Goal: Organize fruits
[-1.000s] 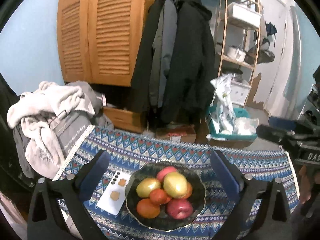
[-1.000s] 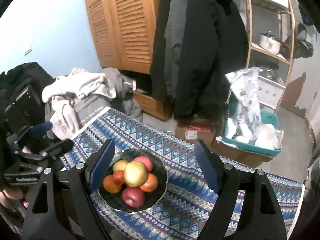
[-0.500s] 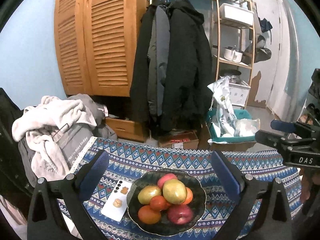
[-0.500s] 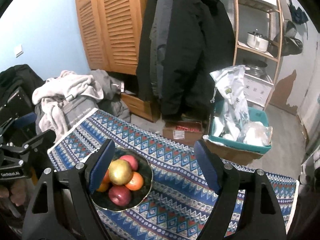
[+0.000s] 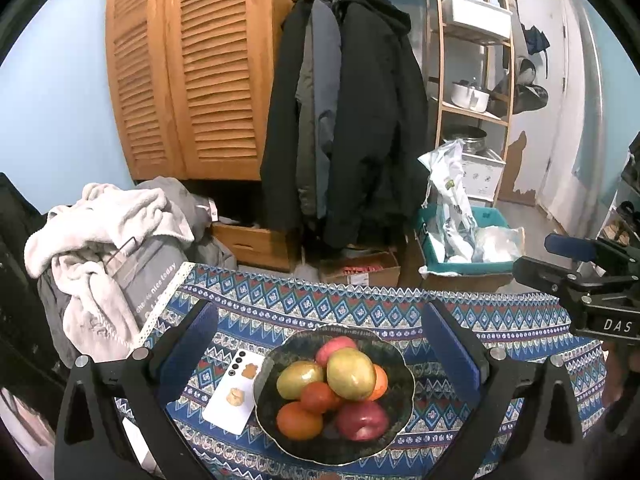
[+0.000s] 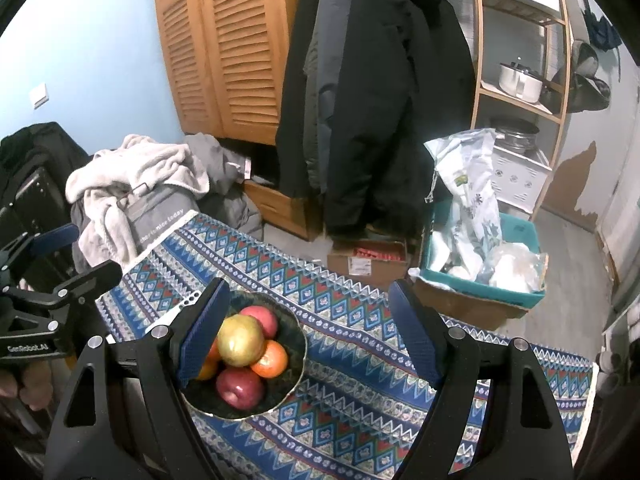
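A dark bowl (image 5: 402, 408) stands on a blue patterned tablecloth (image 5: 520, 340) and holds several fruits: yellow-green ones (image 5: 350, 374), orange ones (image 5: 299, 420) and red apples (image 5: 362, 420). My left gripper (image 5: 320, 340) hangs above and in front of the bowl, open and empty. In the right wrist view the same bowl (image 6: 298, 354) lies under the left finger of my right gripper (image 6: 308, 336), which is open and empty too. The right gripper (image 5: 560, 260) also shows at the right edge of the left wrist view, and the left gripper (image 6: 76, 256) at the left edge of the right wrist view.
A white phone (image 5: 236, 394) lies face down left of the bowl. A heap of clothes (image 5: 108, 240) sits at the table's left end. Beyond the far table edge are hanging coats (image 5: 352, 112), a cardboard box (image 5: 360, 270) and a teal bin (image 5: 492, 216).
Both views have shifted a little: the bowl sits slightly lower and further left in the right wrist view. The fruits have not moved, and both grippers' jaws stay equally wide.
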`<state>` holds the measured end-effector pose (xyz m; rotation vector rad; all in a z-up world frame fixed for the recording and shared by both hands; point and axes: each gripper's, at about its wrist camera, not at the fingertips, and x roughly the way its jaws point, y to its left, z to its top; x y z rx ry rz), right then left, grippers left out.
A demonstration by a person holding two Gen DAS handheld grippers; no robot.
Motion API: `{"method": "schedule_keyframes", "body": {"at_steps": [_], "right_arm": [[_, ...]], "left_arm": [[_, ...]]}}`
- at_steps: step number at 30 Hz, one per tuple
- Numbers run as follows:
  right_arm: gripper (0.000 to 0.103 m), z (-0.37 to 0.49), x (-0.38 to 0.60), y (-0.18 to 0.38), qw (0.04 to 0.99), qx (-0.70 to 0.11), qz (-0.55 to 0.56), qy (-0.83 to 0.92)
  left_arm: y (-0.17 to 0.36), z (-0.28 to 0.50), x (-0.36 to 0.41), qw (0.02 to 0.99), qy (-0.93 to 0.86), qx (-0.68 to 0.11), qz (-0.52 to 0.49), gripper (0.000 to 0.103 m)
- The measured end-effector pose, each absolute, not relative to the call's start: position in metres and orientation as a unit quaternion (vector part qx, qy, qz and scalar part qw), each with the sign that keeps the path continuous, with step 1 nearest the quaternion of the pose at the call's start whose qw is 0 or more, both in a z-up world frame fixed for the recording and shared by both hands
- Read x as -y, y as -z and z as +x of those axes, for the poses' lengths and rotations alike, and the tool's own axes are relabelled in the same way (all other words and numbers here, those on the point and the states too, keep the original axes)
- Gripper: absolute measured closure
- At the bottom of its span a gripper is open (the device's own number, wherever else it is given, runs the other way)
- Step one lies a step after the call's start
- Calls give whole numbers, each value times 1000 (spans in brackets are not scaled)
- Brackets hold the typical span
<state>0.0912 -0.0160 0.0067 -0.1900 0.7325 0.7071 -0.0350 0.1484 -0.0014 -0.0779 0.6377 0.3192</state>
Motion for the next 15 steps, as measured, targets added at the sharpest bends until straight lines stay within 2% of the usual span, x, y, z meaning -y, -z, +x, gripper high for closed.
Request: {"method": "schedule_keyframes", "body": {"at_steps": [15], "right_arm": [[23,91,16,-7,868,-352,-92,-338]], "left_arm": [[1,-36,-146,934,-163,-317,-29,0]]}}
